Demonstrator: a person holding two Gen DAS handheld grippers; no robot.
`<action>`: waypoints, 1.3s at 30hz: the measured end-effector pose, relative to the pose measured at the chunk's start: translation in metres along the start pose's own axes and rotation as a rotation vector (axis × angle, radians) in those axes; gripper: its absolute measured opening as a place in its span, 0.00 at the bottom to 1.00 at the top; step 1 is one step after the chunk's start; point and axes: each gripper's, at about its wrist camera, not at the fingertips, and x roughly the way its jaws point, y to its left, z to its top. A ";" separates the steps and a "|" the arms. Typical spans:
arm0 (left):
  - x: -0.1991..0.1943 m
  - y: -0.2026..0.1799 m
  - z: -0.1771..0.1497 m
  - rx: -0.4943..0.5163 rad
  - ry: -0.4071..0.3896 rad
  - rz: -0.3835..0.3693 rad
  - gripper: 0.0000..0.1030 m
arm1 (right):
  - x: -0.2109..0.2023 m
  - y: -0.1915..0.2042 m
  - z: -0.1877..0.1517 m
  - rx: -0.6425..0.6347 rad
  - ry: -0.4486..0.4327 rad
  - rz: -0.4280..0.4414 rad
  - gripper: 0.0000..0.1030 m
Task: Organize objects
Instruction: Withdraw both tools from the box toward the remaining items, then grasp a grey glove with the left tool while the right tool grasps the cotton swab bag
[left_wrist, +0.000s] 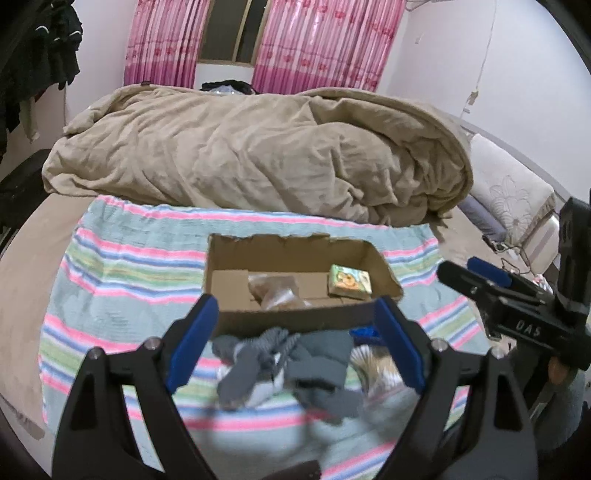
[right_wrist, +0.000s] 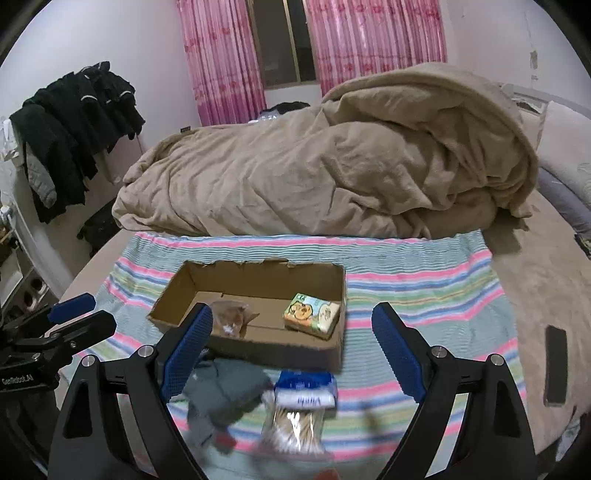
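- Left tongs (left_wrist: 295, 343): jaws spread wide, nothing held, hovering over the crumpled grey cloth bundle (left_wrist: 284, 365) on the striped pastel towel (left_wrist: 122, 266) covering the bed.
- Right tongs (right_wrist: 291, 354): also wide open and empty, above the clear pack of cotton swabs with the blue-and-white label (right_wrist: 299, 413), which lies just beside the grey bundle, in front of the box.
- Open brown cardboard box (right_wrist: 258, 295) sits mid-towel; already inside are the small green-and-orange cartoon-print packet (right_wrist: 312, 315) at its right end and a crinkled clear plastic bag with brownish contents (right_wrist: 232, 319) left of centre.
- Risk 1: the cloth is loose and floppy. A pinch on one fold will likely lift only a layer, with the rest trailing and dragging the swab pack along.
- Risk 2: the swab pack looks slick and flat against soft bedding; the pads could push it into the towel or squirt it sideways.
- Risk 3: the box is light, with a torn rim. Clipping the near wall on the way in could tip or slide it.
- Risk 4: the two tongs work close together, so they could collide.
- Near objects are motion-blurred; there may be a further item right of the cloth in the left view, can't confirm.
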 end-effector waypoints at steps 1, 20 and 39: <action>-0.005 0.000 -0.004 0.001 -0.001 0.003 0.85 | -0.005 0.001 -0.002 0.000 -0.003 -0.002 0.88; 0.023 0.026 -0.079 -0.036 0.143 0.073 0.85 | 0.001 0.003 -0.074 -0.001 0.114 0.014 0.88; 0.098 0.038 -0.062 0.062 0.155 0.148 0.85 | 0.088 -0.013 -0.115 0.040 0.302 0.032 0.78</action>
